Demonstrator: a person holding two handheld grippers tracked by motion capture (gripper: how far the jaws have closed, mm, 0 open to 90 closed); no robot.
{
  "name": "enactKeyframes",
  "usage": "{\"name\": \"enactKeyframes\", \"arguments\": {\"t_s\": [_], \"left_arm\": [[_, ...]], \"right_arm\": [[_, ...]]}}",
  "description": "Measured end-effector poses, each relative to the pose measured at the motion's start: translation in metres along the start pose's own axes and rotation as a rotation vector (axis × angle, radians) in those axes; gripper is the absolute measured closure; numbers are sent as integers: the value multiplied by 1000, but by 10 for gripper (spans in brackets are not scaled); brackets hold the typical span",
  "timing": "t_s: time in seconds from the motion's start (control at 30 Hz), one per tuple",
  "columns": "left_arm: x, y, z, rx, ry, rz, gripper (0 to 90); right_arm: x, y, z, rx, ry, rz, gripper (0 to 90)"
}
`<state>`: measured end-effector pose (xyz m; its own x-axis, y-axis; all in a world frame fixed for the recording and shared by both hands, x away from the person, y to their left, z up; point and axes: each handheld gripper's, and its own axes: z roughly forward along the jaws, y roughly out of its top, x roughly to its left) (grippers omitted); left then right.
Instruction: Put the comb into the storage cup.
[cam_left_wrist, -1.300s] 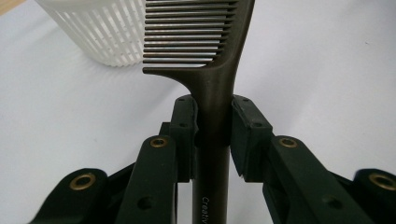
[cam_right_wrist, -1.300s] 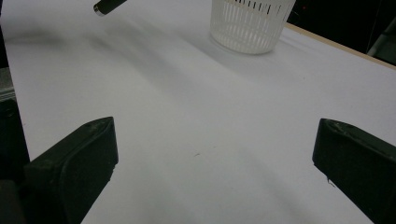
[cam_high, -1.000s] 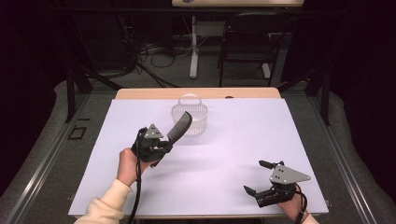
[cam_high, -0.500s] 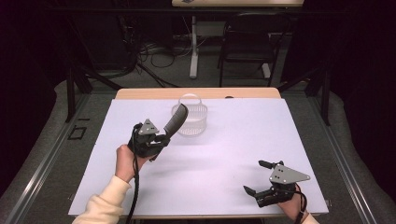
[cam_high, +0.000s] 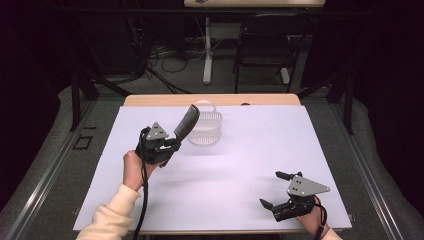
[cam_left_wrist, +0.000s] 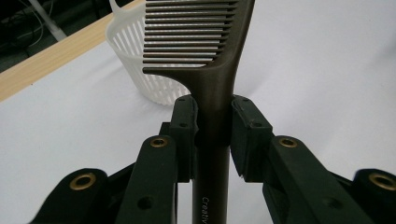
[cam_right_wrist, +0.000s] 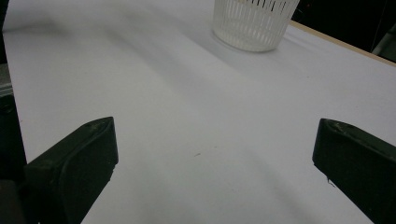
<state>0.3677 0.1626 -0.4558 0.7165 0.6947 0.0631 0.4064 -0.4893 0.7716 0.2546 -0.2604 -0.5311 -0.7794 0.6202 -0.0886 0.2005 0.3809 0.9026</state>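
Since a second ago, left gripper (cam_high: 172, 142) lifted comb (cam_high: 186, 121) up and toward 12 o'clock, closer to white basket (cam_high: 205, 128); right gripper (cam_high: 280, 190) unmoved. Left jaws clamped on comb handle, toothed head raised, tilted toward basket at 1 o'clock, overlapping its rim from above. Right jaws wide apart, holding nothing, resting on counter (cam_high: 240, 165) at 5 o'clock. Likely step: drop comb into basket. Best approach: centre head over opening, lower before releasing, avoid tipping light basket.
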Motion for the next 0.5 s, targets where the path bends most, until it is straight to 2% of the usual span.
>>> {"name": "enactKeyframes", "arguments": {"t_s": [0.5], "left_arm": [[6, 11, -4, -43, 29, -6, 722]], "right_arm": [[-1, 0, -1, 0, -4, 2, 0]]}}
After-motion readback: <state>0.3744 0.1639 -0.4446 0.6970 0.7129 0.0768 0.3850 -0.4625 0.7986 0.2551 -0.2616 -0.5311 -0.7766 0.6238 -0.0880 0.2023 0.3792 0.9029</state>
